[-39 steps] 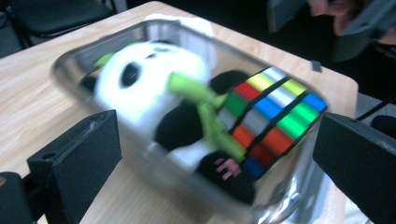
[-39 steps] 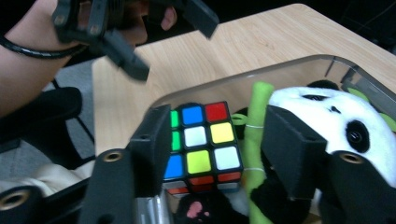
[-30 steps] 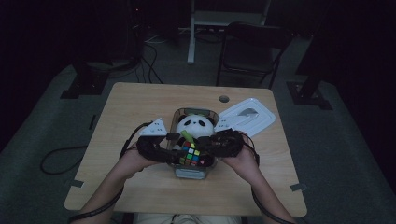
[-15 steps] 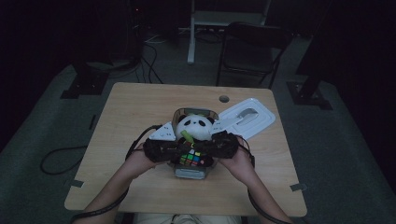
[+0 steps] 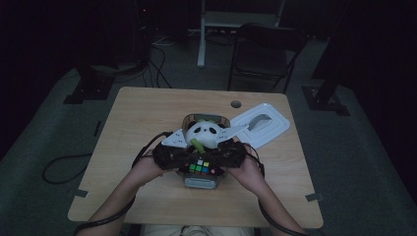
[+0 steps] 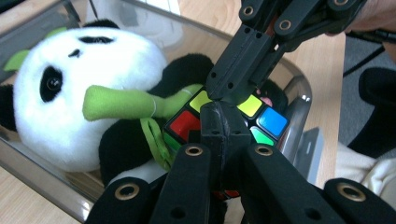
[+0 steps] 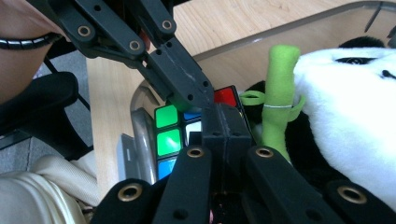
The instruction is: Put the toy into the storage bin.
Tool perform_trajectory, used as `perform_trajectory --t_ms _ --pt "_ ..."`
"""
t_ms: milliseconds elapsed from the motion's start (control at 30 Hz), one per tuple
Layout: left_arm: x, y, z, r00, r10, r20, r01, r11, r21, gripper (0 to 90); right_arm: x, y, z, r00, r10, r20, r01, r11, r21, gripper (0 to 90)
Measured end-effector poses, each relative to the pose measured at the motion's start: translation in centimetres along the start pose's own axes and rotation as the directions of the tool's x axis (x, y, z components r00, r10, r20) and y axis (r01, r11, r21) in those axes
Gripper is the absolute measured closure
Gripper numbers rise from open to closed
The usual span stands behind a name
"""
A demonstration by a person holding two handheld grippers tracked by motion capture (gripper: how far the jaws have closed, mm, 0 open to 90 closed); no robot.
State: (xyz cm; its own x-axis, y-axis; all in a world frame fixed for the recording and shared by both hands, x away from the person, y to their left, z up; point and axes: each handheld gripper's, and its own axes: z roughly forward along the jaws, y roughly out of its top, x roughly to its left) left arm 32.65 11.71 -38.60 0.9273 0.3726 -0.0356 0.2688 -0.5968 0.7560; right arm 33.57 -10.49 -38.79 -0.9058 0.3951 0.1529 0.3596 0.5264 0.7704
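A multicoloured puzzle cube [image 6: 224, 119] is seen lying face-up, without a long axis, in a clear plastic bin [image 5: 189, 120]. Both the left hand-held gripper [image 5: 183, 162] and the right hand-held gripper [image 5: 216, 160] are closed empty, tips met over it. The light wooden surface [image 5: 147, 110] is set in a dark room.

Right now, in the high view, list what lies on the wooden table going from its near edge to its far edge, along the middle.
Colourful puzzle cube → black-and-white plush panda → far rim of the clear plastic bin → round cable hole in the tabletop.
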Motion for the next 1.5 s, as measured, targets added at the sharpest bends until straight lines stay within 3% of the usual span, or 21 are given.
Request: perform_trajectory --t_ms 200,367,400,467,567,667,767,833,933,967,1067,1133,1200,1233,1300,1367,1500 --pt "0.2 -0.2 0.6 1.0 0.001 -0.001 -0.001 0.9994 0.033 90.0 0.1 0.0 0.6 0.9993 -0.026 0.026 0.025 0.999 0.045 90.0" --pt "0.2 -0.3 1.2 0.9999 0.012 0.011 -0.013 0.9977 0.067 90.0 -0.2 -0.3 1.0 1.0 -0.001 0.003 0.001 0.997 0.076 90.0" --pt "0.2 -0.3 1.3 0.9999 0.009 0.009 -0.009 0.9975 0.071 90.0 -0.1 -0.5 1.1 1.0 0.0 0.009 -0.001 0.997 0.076 90.0" --pt "0.0 -0.3 1.4 0.9991 0.043 -0.002 -0.043 0.9941 0.099 90.0 -0.2 -0.6 1.2 0.9999 0.011 0.005 -0.012 0.997 0.081 90.0" --pt "0.2 -0.2 1.6 0.9993 0.036 0.013 -0.037 0.9941 0.102 90.0 -0.1 -0.7 1.3 0.9998 0.003 0.018 -0.004 0.997 0.08 90.0" --pt "0.2 -0.1 1.6 0.9986 0.053 0.0 -0.053 0.9908 0.125 90.0 -0.1 -0.6 1.5 0.9996 0.012 0.025 -0.014 0.996 0.089 90.0" --pt "0.2 -0.1 1.3 0.9996 0.027 0.011 -0.028 0.9958 0.088 90.0 -0.2 -0.5 1.4 0.9995 0.025 0.02 -0.026 0.996 0.087 90.0" --pt "0.1 0.0 0.9 0.9994 0.025 0.025 -0.026 0.9984 0.05 90.0 -0.2 -0.5 0.9 0.999 0.045 0.004 -0.045 0.997 0.058 90.0" --pt "0.5 0.0 0.3 0.9987 -0.021 0.046 0.022 0.9997 -0.013 89.4 0.0 -0.3 -0.1 0.9986 0.047 0.023 -0.048 0.998 0.029 89.0" --pt "0.7 0.0 0.1 0.9981 -0.029 0.054 0.03 0.9994 -0.016 83.0 -0.1 -0.3 -0.4 0.9984 0.056 0.012 -0.056 0.998 0.02 79.0" --pt "1.1 -0.1 -0.3 0.9974 -0.044 0.058 0.046 0.9981 -0.041 82.8 -0.6 -0.4 -1.1 0.9955 0.088 0.033 -0.088 0.996 -0.001 59.6" --pt "1.3 -0.1 -0.6 0.9959 -0.061 0.066 0.065 0.9958 -0.064 80.3 -1.3 -0.7 -1.7 0.9882 0.143 0.054 -0.142 0.989 -0.035 53.2" --pt "1.3 -0.1 -0.9 0.997 -0.054 0.055 0.058 0.996 -0.069 77.1 -2.0 -1.1 -2.3 0.9792 0.186 0.081 -0.181 0.981 -0.067 49.0" --pt "1.4 -0.2 -0.9 0.997 -0.055 0.055 0.059 0.9958 -0.07 72.1 -2.2 -1.3 -2.5 0.9739 0.197 0.112 -0.19 0.979 -0.076 46.4" --pt "1.5 -0.3 -1.0 0.9974 -0.059 0.041 0.062 0.9955 -0.072 70.2 -2.7 -1.9 -3.0 0.9652 0.219 0.142 -0.205 0.973 -0.106 41.4" --pt "1.8 -0.7 -1.1 0.9959 -0.075 0.05 0.079 0.9936 -0.081 67.3 -3.2 -2.3 -3.4 0.9512 0.253 0.177 -0.234 0.965 -0.118 36.5" --pt "2.5 -1.1 -1.5 0.9934 -0.111 0.029 0.113 0.9878 -0.107 55.6 -4.1 -3.0 -4.0 0.9386 0.273 0.211 -0.248 0.959 -0.138 25.6"
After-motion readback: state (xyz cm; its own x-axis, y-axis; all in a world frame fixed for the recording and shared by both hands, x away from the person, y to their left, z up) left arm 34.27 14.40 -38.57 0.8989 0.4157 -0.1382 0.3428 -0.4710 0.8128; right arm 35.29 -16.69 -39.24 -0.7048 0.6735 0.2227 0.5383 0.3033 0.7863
